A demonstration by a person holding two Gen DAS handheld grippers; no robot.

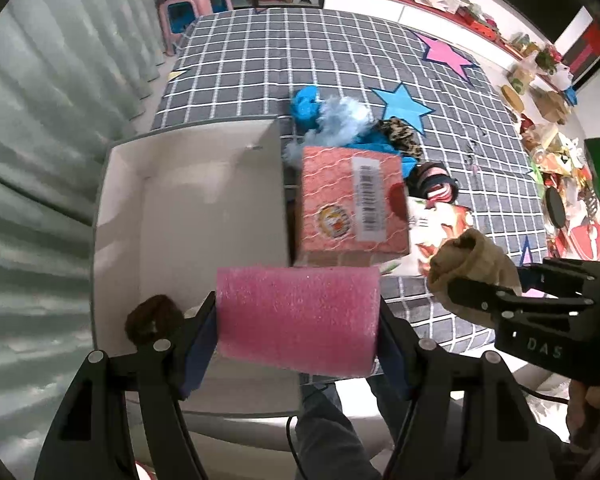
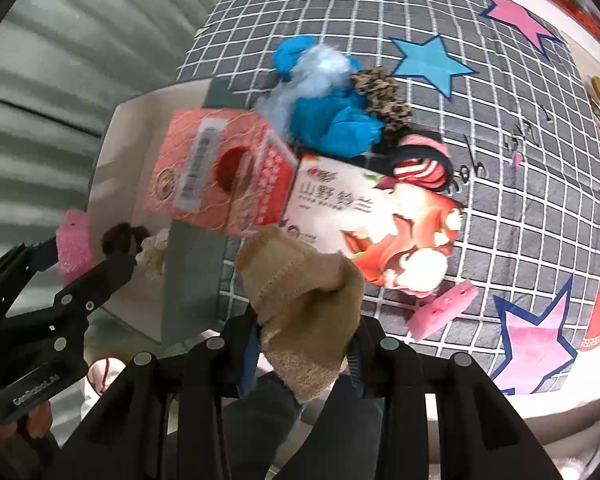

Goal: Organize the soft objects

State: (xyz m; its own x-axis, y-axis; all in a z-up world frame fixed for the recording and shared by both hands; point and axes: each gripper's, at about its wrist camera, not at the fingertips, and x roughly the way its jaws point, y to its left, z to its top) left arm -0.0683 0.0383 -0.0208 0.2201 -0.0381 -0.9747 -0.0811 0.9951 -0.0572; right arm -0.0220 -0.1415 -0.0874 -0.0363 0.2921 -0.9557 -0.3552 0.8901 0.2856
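Over the near edge of the white box [image 1: 120,208], the left gripper [image 1: 298,328] pinches a pink foam block [image 1: 298,312] across its length, pads on both short ends; the foam looks barely dented. Right gripper [image 2: 304,344] pinches a tan sock-like cloth [image 2: 304,300], bunched, top flopping over, above the near edge of the checked mat [image 2: 500,200], just right of the box wall.

Box sits at the mat's left edge. Inside, near corner: a dark brown fuzzy scrunchie [image 1: 150,318] & sth. pale and fluffy [image 2: 154,250], can't tell what. Pink netted carton [image 1: 352,204] stands just beside the box's right wall; a printed carton [image 2: 376,232] lies next to it. Behind them, towards mat centre, a pile: blue cloth [image 2: 336,124], pale blue fluff [image 2: 320,68], leopard-print scrunchie [image 2: 380,96], striped band [image 2: 420,168]. Small pink foam piece [image 2: 444,308] near the mat's near edge.

Handling, as judged: foam is very light, springy, slightly grippy; end-to-end hold works, but a mid-body pinch would be steadier & less likely to pivot. Light squeeze enough; hard squeeze just deforms it. Cloth is limp, light, no shape of its own: grab a thick bunched fold, not a single edge, else it slips or trails. Neither is fragile; dropping into the box is low risk, though hanging cloth could snag the box wall.
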